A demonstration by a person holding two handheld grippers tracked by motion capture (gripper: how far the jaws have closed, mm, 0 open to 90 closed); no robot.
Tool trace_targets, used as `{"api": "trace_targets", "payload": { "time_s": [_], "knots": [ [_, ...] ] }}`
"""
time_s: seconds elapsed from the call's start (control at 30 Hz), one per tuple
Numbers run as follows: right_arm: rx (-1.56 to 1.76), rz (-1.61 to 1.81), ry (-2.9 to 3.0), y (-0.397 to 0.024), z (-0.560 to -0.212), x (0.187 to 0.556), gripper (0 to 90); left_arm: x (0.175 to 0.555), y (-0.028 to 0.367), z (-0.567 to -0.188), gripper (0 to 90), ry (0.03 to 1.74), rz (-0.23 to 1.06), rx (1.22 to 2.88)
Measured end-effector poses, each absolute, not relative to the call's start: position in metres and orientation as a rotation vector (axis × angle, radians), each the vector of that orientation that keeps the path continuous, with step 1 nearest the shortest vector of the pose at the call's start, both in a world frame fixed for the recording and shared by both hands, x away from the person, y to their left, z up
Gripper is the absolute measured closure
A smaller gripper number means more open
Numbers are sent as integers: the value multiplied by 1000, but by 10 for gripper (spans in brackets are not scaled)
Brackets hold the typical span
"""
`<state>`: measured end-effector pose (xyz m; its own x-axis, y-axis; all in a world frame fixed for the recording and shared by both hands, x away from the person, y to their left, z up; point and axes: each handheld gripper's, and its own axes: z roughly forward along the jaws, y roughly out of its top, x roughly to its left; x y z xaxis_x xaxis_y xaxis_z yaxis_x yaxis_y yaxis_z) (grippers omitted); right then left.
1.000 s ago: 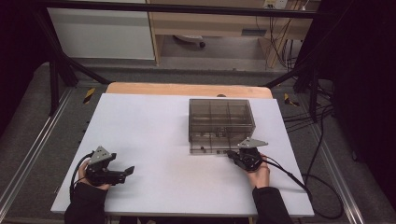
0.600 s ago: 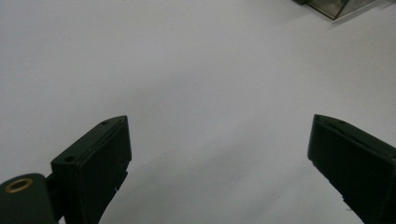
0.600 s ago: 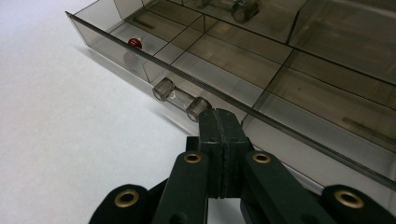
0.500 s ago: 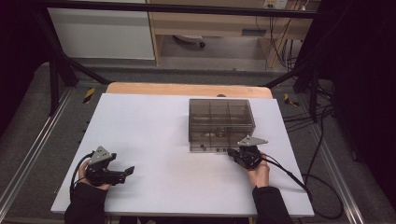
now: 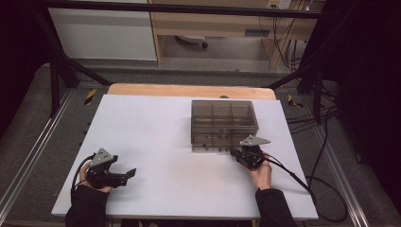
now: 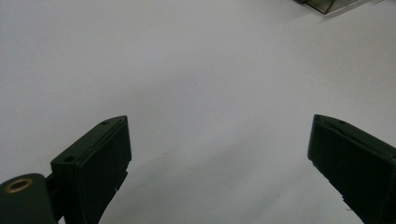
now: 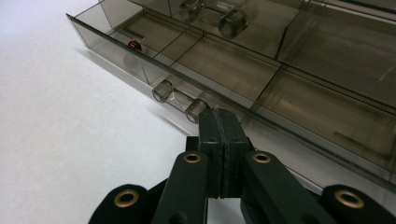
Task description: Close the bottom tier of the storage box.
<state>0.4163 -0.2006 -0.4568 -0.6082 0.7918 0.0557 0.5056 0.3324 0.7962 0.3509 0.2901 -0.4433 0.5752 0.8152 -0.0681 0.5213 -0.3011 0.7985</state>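
- A white table [image 5: 156,142] is seen, with one smoky clear compartment box [image 5: 223,124] right of its centre.
- One red bead [image 7: 134,45] is seen in an end compartment.
- The right gripper [image 5: 248,153], jaws pressed together on nothing, is held at the box's near wall.
- The left gripper [image 5: 126,174], jaws spread wide and empty, is held well apart.

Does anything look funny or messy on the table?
Not really. The smoky drawer box sits straight, nothing spilled. Its bottom drawer is slid partly out, with one small red bead in a corner compartment.

Your compartment box [image 5: 224,124] sits on the table [image 5: 156,127], right of centre toward the far edge. Your right gripper [image 5: 239,154] lies just before its near wall; your left gripper [image 5: 130,173] rests well apart, near-left.
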Motion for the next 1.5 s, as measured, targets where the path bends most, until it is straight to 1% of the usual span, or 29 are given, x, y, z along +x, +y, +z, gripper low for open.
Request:
{"api": "trace_targets", "payload": {
  "time_s": [1.5],
  "knots": [
    [1175, 1157, 2201, -195, -457, 437, 900, 351, 289, -444, 56, 1067, 450, 1987]
  ]
}}
